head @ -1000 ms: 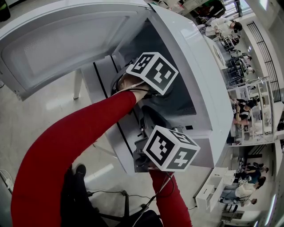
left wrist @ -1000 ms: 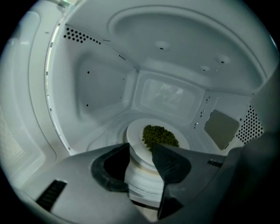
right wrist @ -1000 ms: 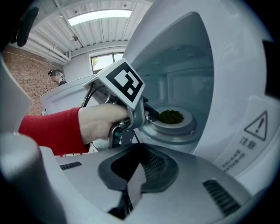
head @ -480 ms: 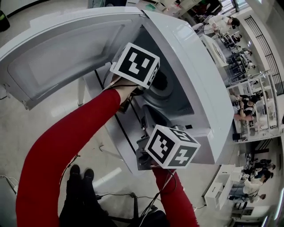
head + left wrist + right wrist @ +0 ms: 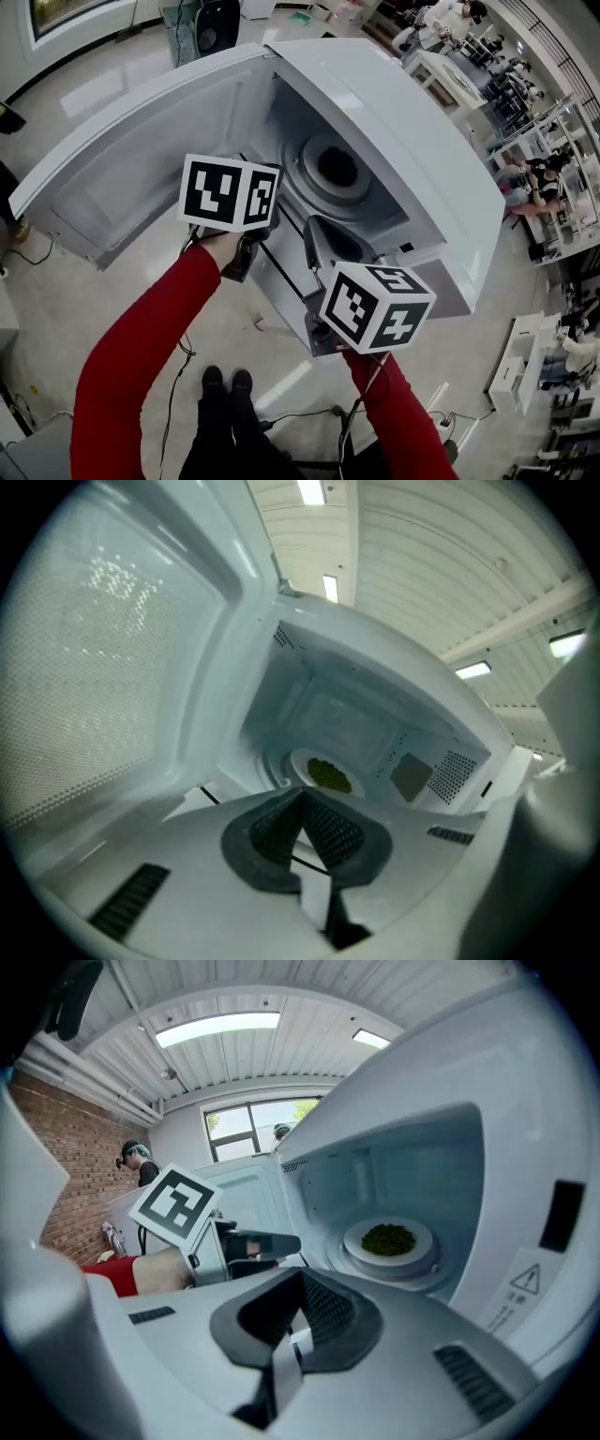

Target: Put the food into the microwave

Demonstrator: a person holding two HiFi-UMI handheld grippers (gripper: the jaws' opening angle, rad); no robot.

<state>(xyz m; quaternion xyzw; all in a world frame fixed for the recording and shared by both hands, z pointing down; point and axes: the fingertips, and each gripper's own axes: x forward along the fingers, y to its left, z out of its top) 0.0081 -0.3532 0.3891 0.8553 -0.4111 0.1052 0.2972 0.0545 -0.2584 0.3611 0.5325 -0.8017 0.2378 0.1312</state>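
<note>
While the microwave stands with its door swung wide to the left of the head view, the food, a small green heap, lies on a white plate. The plate sits on the round turntable in the middle of the cavity.

Both grippers are outside the opening, in front of it. The left gripper is at centre left of the head view, under its marker cube. It has just been closing its jaws, and the ribbed pads now meet with nothing between them. Its own view looks past the closed tips into the cavity, with the food just above them in the frame.

The right gripper, lower right of centre in the head view, also has its jaws together and carries nothing. In the right gripper view the left gripper shows at the left of the frame, well apart from the plate, on a red sleeve.
</note>
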